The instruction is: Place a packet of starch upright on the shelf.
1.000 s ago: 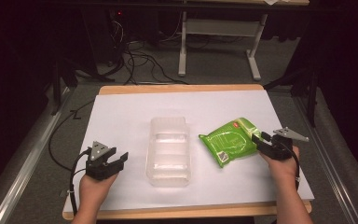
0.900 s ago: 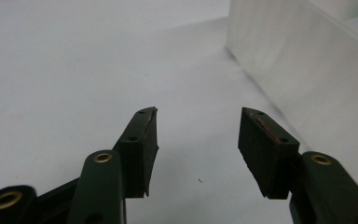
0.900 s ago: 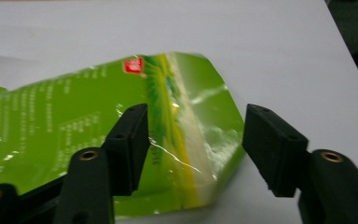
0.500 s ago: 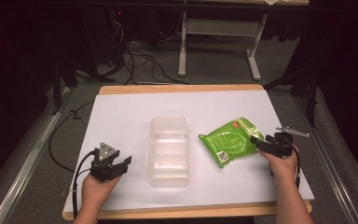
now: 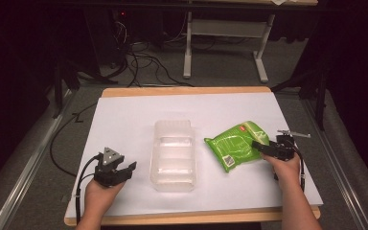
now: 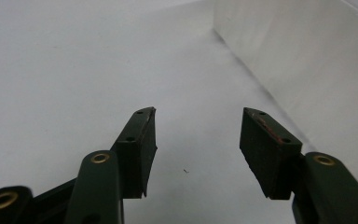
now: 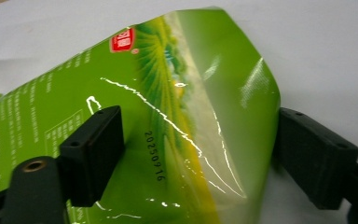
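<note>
Two grippers are working this tabletop point(image 5: 124, 120). I am holding the right gripper point(image 5: 268, 147) at the right end of the green pouch point(image 5: 235, 145), jaws apart and straddling that end, one over the printed face, one beside the edge, not yet clamped. The pouch is lying flat just right of the clear tray point(image 5: 173, 154), its long axis running diagonally up-right toward my right hand. The left gripper point(image 5: 124, 168) is resting left of the tray, jaws apart, holding nothing. The right is nearer.
</note>
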`<state>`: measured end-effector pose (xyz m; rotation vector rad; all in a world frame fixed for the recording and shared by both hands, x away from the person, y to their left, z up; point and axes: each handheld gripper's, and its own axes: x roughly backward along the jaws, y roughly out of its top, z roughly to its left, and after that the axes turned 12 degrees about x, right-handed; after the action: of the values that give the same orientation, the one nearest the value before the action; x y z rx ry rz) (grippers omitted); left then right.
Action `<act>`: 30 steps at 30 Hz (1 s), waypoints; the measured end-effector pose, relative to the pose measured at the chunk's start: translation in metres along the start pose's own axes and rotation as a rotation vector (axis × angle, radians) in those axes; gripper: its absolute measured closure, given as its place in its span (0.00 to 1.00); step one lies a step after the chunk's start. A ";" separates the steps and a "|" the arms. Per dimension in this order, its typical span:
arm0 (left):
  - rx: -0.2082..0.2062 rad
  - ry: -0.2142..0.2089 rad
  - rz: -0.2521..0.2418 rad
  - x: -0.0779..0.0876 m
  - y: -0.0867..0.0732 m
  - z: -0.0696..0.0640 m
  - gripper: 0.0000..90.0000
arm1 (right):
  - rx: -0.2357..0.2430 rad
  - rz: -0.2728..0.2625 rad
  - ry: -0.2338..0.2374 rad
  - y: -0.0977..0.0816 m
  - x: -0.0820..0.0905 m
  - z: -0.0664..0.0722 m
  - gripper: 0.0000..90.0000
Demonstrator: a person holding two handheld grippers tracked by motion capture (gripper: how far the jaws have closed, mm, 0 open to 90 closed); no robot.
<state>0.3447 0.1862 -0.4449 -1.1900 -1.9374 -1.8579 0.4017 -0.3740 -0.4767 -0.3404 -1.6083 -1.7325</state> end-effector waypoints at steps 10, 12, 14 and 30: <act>-0.014 -0.003 0.011 -0.002 -0.001 -0.002 0.51 | -0.021 -0.056 0.127 -0.005 0.005 -0.005 0.66; -0.015 -0.004 0.011 -0.002 -0.001 -0.002 0.51 | -0.012 -0.064 0.139 -0.004 0.006 -0.004 0.71; -0.018 -0.002 0.011 -0.002 -0.001 -0.002 0.51 | -0.010 -0.068 0.142 -0.004 0.007 -0.003 0.74; -0.033 -0.004 0.020 -0.004 -0.002 -0.005 0.51 | 0.124 -0.213 0.145 0.013 0.034 0.027 0.98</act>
<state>0.3442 0.1807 -0.4478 -1.2188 -1.8965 -1.8864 0.3787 -0.3588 -0.4399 0.0172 -1.6847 -1.7580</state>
